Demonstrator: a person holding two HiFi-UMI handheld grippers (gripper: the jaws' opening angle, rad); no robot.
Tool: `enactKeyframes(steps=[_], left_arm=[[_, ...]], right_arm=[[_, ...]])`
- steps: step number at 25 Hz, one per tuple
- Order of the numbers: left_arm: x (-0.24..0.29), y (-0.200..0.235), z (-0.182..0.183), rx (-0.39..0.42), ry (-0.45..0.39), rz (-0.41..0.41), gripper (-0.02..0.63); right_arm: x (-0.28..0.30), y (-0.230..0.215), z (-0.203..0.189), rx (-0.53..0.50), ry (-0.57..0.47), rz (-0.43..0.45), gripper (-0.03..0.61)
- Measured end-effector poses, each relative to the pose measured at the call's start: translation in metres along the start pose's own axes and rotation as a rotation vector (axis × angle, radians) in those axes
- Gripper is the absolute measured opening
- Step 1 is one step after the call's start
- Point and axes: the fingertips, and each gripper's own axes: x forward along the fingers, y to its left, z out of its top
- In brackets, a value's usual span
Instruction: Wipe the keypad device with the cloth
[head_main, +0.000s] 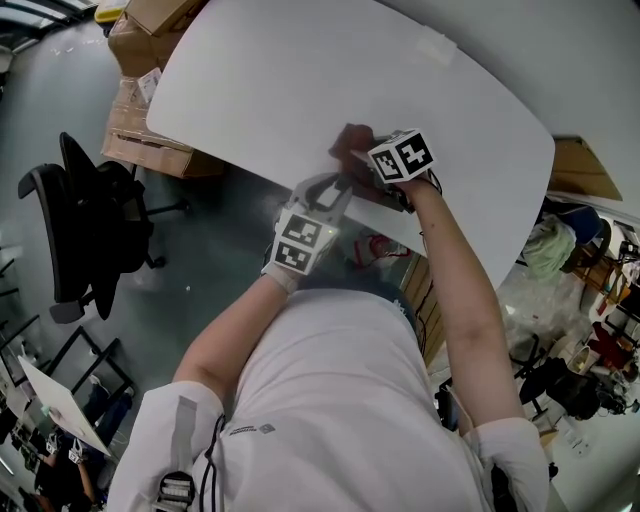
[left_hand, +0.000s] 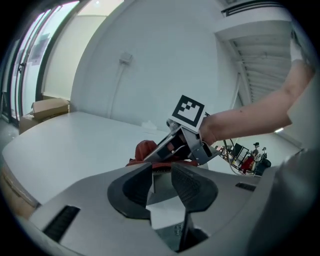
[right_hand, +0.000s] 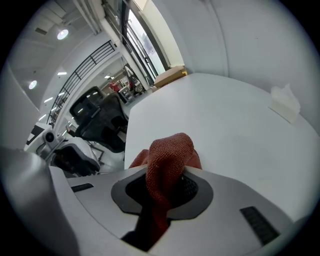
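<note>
Closest in, the left gripper has its jaws clamped on the keypad device. It's a thin, flat, pale-grey slab, prob. hard plastic, smooth-faced. It's held by its near end, w/ its long axis running straight out from the jaws toward 12 o'clock. No keys show from any angle, so I can't say which face is up.

Just beyond, approx. 1 o'clock from that hand seen from above, is the right gripper. It's pinched shut on the cloth, which is rust-red w/ a coarse knit weave, soft and bunched. One fold trails back btwn the pads and the rest bulges out front.

The key relation is that the cloth sits at the device's far end and looks to be touching it. A wipe would prob. run along the long axis, back toward 6 o'clock and the holding jaws. The right hand does that work while the left only steadies the slab.

Under both is the table, white, matte, w/ rounded corners. Farther off on the floor are cardboard boxes at approx. 10 o'clock and a black office chair at 9.
</note>
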Motion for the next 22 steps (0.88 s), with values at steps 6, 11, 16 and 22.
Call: enactKeyframes(steps=[6,11,16,22], left_arm=[[0.012,-0.001,-0.034,0.000,0.074,-0.041,0.184],[0.015,-0.002,-0.028,0.010,0.066,-0.071,0.184],[0.016,-0.002,-0.028,0.022,0.076,-0.066,0.184],[0.016,-0.002,-0.029,0.024,0.081,-0.064,0.184]], right_arm=[[0.000,0.000,-0.001,0.047,-0.019,-0.021,0.077],[-0.005,0.001,-0.001,0.026,-0.029,-0.042,0.077],[-0.011,0.014,0.001,0.006,-0.030,-0.016,0.075],[-0.019,0.040,0.000,-0.033,-0.029,0.040,0.075]])
